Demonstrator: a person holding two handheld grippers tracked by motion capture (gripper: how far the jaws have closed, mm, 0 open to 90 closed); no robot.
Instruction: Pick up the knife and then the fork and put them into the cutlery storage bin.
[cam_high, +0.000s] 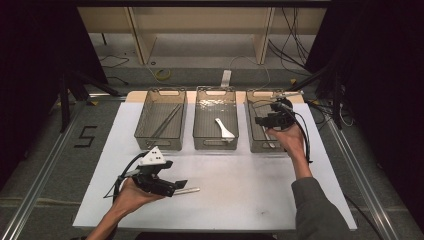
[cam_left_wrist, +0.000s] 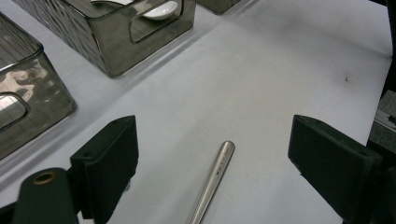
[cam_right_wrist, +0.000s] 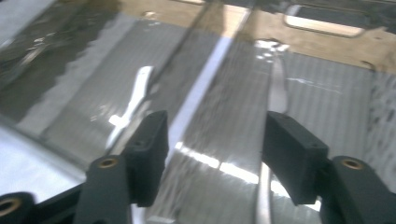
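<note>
The left gripper (cam_left_wrist: 212, 154) is hovering low over the white table (cam_high: 240, 185) with its jaws standing wide apart, and a metal handle (cam_left_wrist: 215, 179) is lying on the table between them, untouched. The right gripper (cam_right_wrist: 212, 154) is hanging over the right-hand bin (cam_high: 255, 142), jaws parted and empty, with a metal utensil (cam_right_wrist: 278, 88) lying in the bin just beyond them

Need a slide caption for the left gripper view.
Open left gripper straddling a metal utensil handle on the white table.
</note>
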